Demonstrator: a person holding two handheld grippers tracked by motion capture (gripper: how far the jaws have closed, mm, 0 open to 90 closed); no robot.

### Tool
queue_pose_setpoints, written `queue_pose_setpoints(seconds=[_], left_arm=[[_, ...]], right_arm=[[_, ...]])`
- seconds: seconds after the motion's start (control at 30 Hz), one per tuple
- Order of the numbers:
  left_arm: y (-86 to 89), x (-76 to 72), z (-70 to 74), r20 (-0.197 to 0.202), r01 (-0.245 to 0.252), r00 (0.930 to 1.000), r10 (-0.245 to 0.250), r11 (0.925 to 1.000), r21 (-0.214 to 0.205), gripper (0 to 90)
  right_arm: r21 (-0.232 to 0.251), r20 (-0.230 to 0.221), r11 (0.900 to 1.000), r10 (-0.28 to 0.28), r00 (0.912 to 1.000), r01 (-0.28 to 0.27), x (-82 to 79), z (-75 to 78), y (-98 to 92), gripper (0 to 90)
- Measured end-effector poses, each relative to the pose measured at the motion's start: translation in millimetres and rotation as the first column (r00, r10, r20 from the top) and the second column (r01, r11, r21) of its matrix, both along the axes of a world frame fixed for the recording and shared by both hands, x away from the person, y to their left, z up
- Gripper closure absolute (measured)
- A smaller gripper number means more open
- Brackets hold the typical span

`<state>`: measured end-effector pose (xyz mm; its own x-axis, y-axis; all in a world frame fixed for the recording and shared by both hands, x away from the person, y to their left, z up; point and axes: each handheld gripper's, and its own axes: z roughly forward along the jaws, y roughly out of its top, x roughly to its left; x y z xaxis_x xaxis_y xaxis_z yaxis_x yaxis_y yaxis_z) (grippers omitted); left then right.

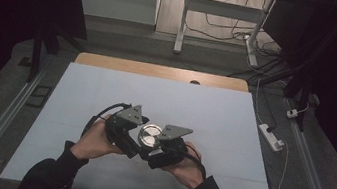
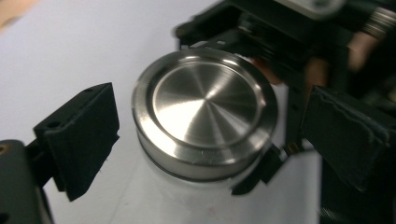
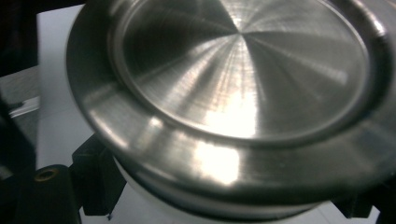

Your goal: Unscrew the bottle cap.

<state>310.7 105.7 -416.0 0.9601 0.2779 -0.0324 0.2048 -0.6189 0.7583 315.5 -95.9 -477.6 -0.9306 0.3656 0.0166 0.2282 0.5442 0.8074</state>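
A small white jar (image 2: 187, 196) with a round brushed-steel lid (image 1: 150, 135) is held above the white-covered table, between my two grippers. My left gripper (image 2: 210, 140) is open: its black pads (image 2: 79, 140) stand on either side of the lid (image 2: 205, 109) with a gap on both sides. My right gripper (image 3: 224, 200) is shut on the jar's white body just under the lid (image 3: 233, 79). In the high view the left gripper (image 1: 135, 142) comes in from the left of the lid and the right gripper (image 1: 154, 152) from the right.
A white sheet (image 1: 106, 90) covers the wooden table (image 1: 160, 71), whose bare far edge shows. A power strip (image 1: 271, 136) and cables lie on the floor to the right. A white desk frame (image 1: 182, 21) stands behind the table.
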Motion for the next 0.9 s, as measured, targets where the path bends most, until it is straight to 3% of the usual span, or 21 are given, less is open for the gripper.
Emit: queue_pose_setpoints(seconds=[0.17,0.33,0.47,0.53,0.57,0.6,0.63,0.7,0.77,0.83,0.9], left_arm=[[2.6,2.0,-5.3,0.005,0.093,0.9957,-0.093,0.9955,0.017,11.2],[1.1,1.6,-6.9,0.011,0.092,0.9957,-0.092,0.9958,0.008,20.2],[-5.0,0.4,-7.0,0.017,0.0,0.9999,0.0,1.0,0.007,20.4],[-10.3,-0.6,-7.2,0.019,-0.064,0.9978,0.064,0.9979,0.014,20.4],[-10.3,-0.6,-7.2,0.019,-0.064,0.9978,0.064,0.9979,0.014,20.4],[-17.6,-3.1,-7.8,0.025,-0.15,0.9885,0.149,0.9886,0.018,20.4],[-19.9,-3.9,-7.8,0.028,-0.178,0.9837,0.178,0.9838,0.019,20.4],[-27.3,-7.2,-8.8,0.032,-0.266,0.9636,0.265,0.9639,0.011,20.4],[-32.6,-9.8,-9.8,0.041,-0.318,0.9474,0.317,0.948,0.011,20.4],[-35.4,-10.4,-11.4,0.046,-0.334,0.9418,0.333,0.9427,0.007,20.3],[-34.3,-7.9,-12.3,0.045,-0.303,0.9521,0.302,0.9529,0.007,19.7]], right_arm=[[0.0,-0.018,0.9969,0.079,0.9967,-0.079,-5.7,-1.3,6.2,15.3],[-0.007,-0.011,0.995,0.099,0.995,-0.099,-9.7,-1.2,9.5,15.4],[-0.005,-0.006,0.9981,0.062,0.9981,-0.062,-6.6,-0.9,7.3,15.3],[-0.008,-0.008,0.9995,0.03,0.9995,-0.03,-3.9,-1.5,5.3,15.4],[-0.008,-0.01,0.9998,0.015,0.9998,-0.016,-3.0,-1.7,4.7,15.4],[-0.011,-0.005,0.9999,-0.008,1.0,0.008,-1.4,-2.1,3.9,15.3],[-0.011,-0.006,0.9997,-0.024,0.9997,0.024,-0.2,-2.4,3.1,15.4],[-0.009,-0.007,0.9983,-0.058,0.9983,0.058,1.7,-2.7,1.8,15.3],[-0.01,-0.009,0.9965,-0.084,0.9965,0.083,3.0,-3.0,0.9,15.4],[-0.017,-0.011,0.9951,-0.098,0.9951,0.098,3.8,-3.3,0.2,15.3],[-0.018,-0.014,0.9946,-0.102,0.9947,0.102,4.6,-3.8,-0.6,15.3]])
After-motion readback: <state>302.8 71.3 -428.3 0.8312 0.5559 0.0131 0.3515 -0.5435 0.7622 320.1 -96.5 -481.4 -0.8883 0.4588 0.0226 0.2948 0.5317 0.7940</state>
